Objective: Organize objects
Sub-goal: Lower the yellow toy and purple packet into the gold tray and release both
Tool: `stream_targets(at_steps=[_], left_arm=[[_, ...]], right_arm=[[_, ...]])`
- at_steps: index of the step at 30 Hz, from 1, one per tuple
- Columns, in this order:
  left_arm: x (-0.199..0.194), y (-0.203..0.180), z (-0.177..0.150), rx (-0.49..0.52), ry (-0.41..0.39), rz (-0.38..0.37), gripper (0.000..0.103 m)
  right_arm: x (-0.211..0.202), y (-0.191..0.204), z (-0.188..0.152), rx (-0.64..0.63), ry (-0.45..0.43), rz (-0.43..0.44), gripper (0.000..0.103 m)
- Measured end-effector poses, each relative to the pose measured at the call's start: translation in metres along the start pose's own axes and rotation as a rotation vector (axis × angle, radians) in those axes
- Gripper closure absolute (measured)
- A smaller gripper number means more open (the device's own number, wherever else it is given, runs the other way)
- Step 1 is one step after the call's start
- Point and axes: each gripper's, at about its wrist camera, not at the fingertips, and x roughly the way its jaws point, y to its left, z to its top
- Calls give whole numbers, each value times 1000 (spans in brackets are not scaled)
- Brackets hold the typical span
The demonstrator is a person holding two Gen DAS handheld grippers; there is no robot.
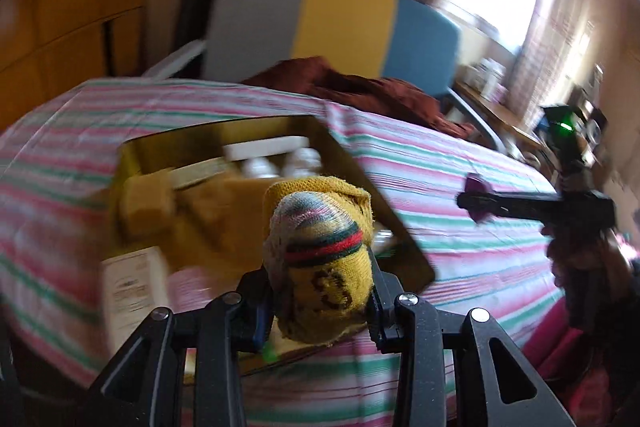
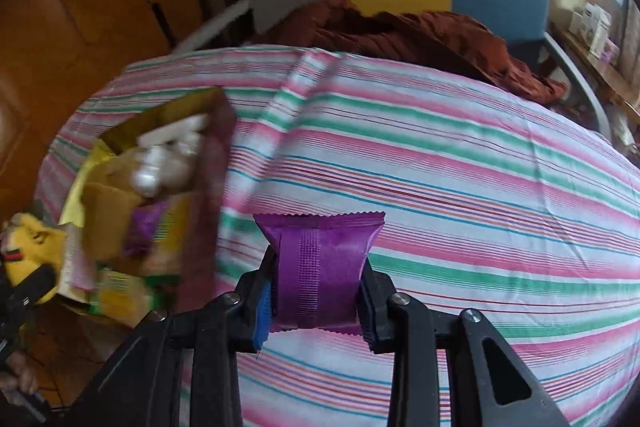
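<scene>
Gripping a rolled yellow sock between its clenched fingers, the left gripper hung above the open cardboard box, which sat just beyond its fingertips on the striped sheet. The right gripper pinched a purple snack packet; the box lay left of its fingers.
</scene>
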Motion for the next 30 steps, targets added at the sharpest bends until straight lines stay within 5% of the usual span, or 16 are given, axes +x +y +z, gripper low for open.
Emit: stream_targets(at_steps=[7, 13, 20, 22, 30], left_arm=[[-17, 52, -4, -124, -38, 53, 66], [-13, 70, -4, -161, -22, 25, 66], [-2, 62, -7, -150, 10, -5, 66], [-1, 62, -8, -152, 19, -3, 66], [2, 67, -7, -166, 12, 23, 66]], right_arm=[[1, 83, -3, -96, -12, 144, 69], [21, 118, 14, -134, 3, 162, 69], [56, 124, 42, -71, 23, 154, 67], [64, 118, 49, -15, 29, 180, 59], [65, 98, 37, 30, 42, 138, 58]])
